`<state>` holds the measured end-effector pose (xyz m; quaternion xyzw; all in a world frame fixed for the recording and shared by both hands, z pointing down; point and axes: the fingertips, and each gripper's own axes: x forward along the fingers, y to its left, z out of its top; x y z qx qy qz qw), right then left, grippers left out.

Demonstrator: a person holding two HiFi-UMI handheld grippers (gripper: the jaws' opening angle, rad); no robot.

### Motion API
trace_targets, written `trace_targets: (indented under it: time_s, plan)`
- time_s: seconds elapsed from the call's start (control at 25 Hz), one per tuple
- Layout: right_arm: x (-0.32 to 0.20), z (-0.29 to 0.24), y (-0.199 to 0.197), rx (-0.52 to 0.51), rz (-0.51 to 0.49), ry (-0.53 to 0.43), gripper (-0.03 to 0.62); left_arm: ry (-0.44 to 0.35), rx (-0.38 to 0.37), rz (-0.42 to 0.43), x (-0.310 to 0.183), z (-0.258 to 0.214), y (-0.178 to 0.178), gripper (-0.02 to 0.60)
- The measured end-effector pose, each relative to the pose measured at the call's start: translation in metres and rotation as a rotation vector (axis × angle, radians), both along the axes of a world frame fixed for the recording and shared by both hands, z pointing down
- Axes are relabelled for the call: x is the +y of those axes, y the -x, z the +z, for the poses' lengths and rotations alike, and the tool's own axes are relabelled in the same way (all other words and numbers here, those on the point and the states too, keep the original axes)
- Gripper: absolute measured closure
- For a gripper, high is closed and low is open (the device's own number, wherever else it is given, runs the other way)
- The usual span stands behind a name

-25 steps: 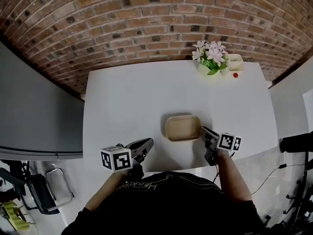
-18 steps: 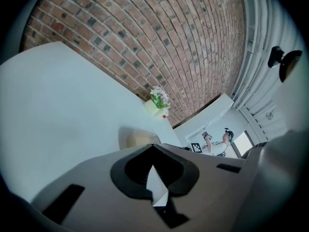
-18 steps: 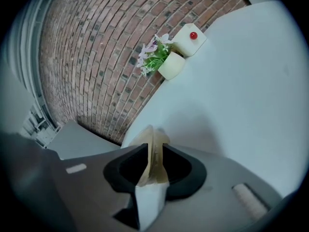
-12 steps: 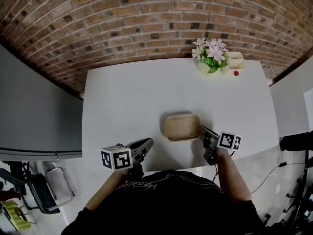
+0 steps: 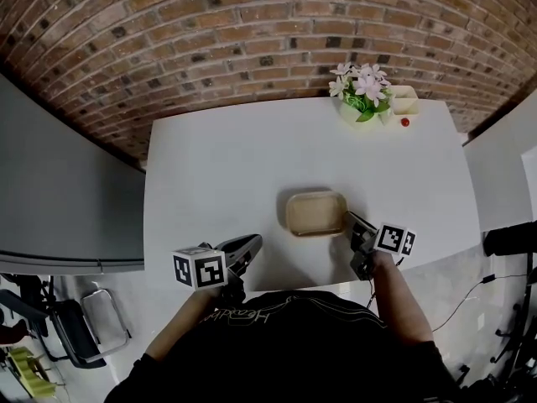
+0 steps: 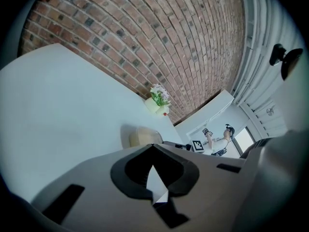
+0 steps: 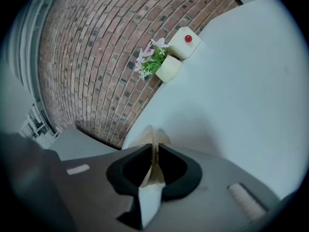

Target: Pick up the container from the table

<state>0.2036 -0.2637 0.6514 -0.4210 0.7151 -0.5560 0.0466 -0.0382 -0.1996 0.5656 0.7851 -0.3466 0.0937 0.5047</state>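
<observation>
- what changed?
- the right gripper had its jaws wide before; now they're closing on the container's right rim, mid-worktop.
- left gripper?
- jaws together, empty, at the near edge. only the right gripper view shows the rim between the jaws.

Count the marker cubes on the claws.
2: one cube on the left claw, at the front of the table; one on the right claw, closing on the container's rim.
</observation>
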Motion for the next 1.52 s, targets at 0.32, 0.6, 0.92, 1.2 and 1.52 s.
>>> trace_targets:
  time_s: [0.32,0.6,0.92,1.2,1.52]
  plan:
    - [0.012,-0.007,0.001,0.01,0.034,0.013,0.546,0.009,0.006,0.008,0.014,-0.004,0.008,0.578]
    - [0.027,-0.027,0.006,0.023,0.042,-0.002,0.546,-0.023,-0.006,0.006,0.025,-0.021,0.019,0.578]
    - [0.057,-0.068,0.02,-0.006,0.069,-0.063,0.545,-0.083,-0.007,0.021,0.047,-0.039,0.03,0.578]
    - [0.086,-0.113,0.035,-0.016,0.123,-0.124,0.545,-0.148,0.003,0.04,0.069,-0.067,0.045,0.578]
    - [0.125,-0.17,0.049,-0.062,0.136,-0.257,0.545,-0.229,0.036,0.074,0.095,-0.108,0.05,0.578]
